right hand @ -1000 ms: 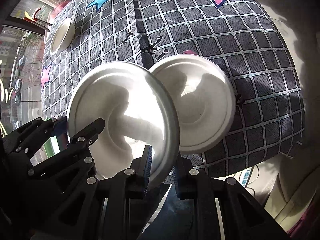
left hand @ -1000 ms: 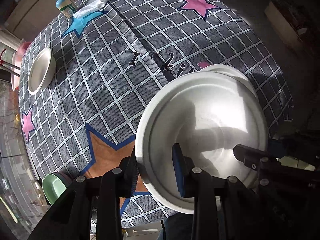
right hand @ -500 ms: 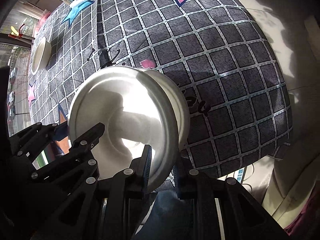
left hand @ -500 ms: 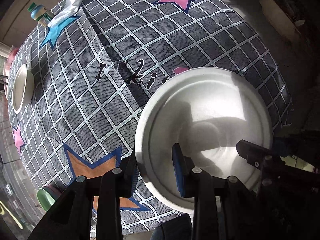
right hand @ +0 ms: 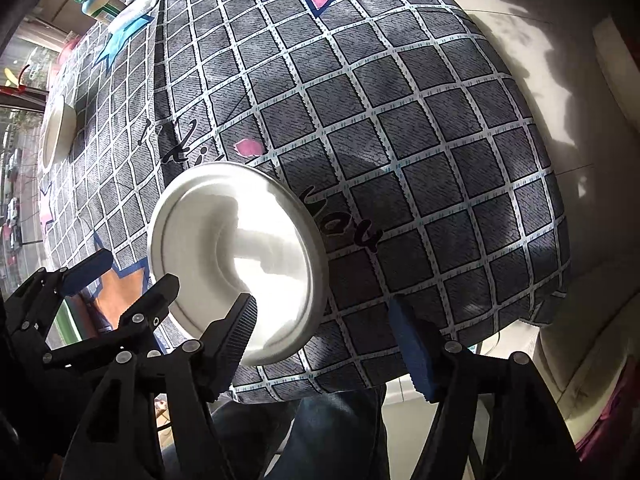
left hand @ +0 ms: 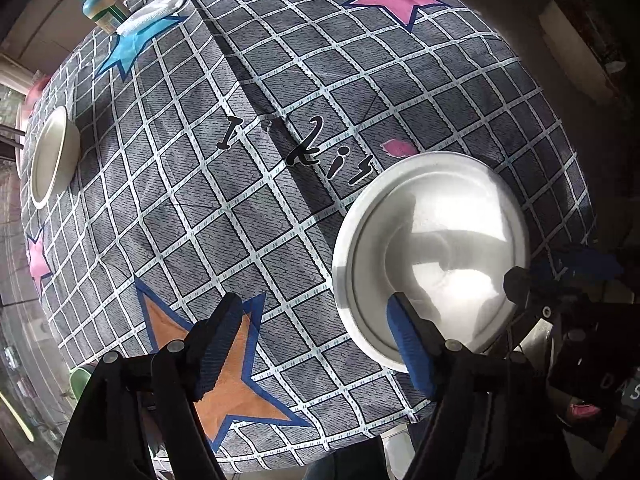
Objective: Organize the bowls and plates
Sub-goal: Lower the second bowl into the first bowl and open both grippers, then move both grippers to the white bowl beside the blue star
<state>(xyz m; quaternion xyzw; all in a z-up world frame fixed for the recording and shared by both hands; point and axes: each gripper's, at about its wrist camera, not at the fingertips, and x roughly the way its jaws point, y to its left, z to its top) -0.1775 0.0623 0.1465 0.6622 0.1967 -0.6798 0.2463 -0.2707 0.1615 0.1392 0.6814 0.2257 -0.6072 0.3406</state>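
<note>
White plates [left hand: 432, 256] sit stacked near the front edge of my checked surface [left hand: 240, 208], the lower rim barely showing under the top one. My left gripper [left hand: 316, 344] has its jaws opening, spread either side of the stack's near rim without pressing it. My right gripper [right hand: 324, 340] is opening too, one jaw over the plate's edge, the other clear of it. Another white bowl [left hand: 50, 156] rests well apart at the far left.
</note>
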